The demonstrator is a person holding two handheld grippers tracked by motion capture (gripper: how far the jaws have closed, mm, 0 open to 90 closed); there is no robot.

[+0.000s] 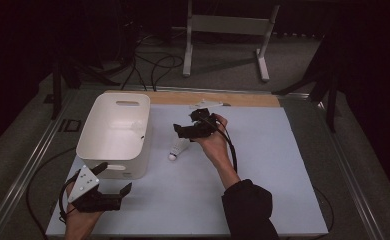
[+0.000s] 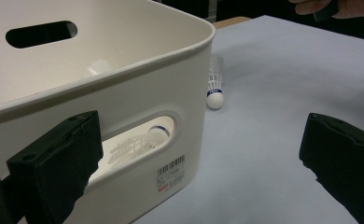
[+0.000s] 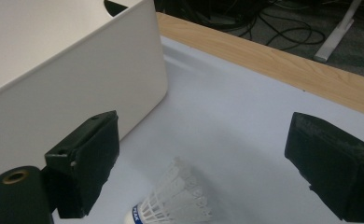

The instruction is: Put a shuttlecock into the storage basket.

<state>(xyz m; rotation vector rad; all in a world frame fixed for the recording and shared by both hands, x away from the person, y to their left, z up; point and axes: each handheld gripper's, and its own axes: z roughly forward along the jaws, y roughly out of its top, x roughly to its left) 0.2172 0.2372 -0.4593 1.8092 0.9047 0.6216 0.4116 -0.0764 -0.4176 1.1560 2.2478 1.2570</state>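
The work looks like putting shuttlecocks into the white bin [image 1: 114, 131], and it's partway done. At least one shuttlecock [image 2: 145, 142] is already inside: the left gripper view shows it through the bin's handle slot, lying on the bottom w/ its blue-banded cork up near the slot's right end. A pale shape higher up inside could be a second one, but can't tell.

Still to go: the loose shuttlecock [image 1: 177, 148] on the blue surface [image 1: 263, 165], just beside the bin's right wall, cork end pointing toward the person. It's apart from the wall, not touching as far as the left gripper view shows.

The right gripper [image 1: 195, 127] hangs just over it, jaws spread wide and nothing between them yet (in the right gripper view the feather skirt sits low in the gap, closer to the left jaw). So the pick isn't made; prob. next is to lower, pinch the skirt or cork, lift over the rim and drop it in.

The left gripper [image 1: 114, 186] sits at the near corner of the bin, jaws also wide apart and empty, not gripping the wall. Something white lies at the far edge of the surface, too small to say what.
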